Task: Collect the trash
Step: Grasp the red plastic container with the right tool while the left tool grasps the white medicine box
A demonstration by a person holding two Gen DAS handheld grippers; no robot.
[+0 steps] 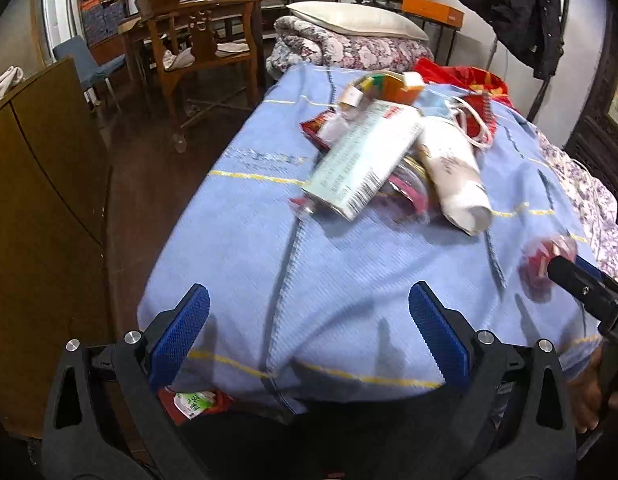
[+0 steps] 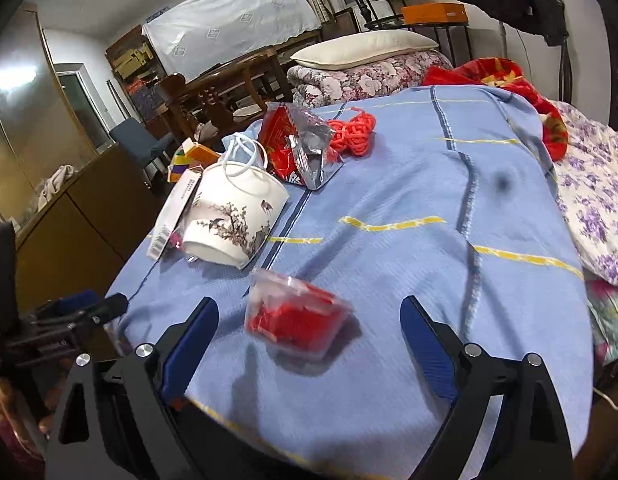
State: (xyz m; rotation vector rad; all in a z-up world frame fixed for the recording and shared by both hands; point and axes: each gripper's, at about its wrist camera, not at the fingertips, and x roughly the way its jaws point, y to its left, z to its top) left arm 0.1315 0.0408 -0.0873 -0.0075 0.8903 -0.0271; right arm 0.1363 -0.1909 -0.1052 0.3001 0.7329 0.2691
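My left gripper (image 1: 309, 340) has its jaws wide and holds nothing, above the near end of the bed's blue blanket (image 1: 249, 240). My right gripper (image 2: 309, 344) also has its jaws wide, empty. A clear tub with red contents (image 2: 295, 320) lies on the blanket between them, nearer the left jaw; contact cannot be determined. Farther left lies a trash pile: white paper cup (image 2: 237, 222), box (image 1: 363, 160), red snack bag (image 2: 297, 148).
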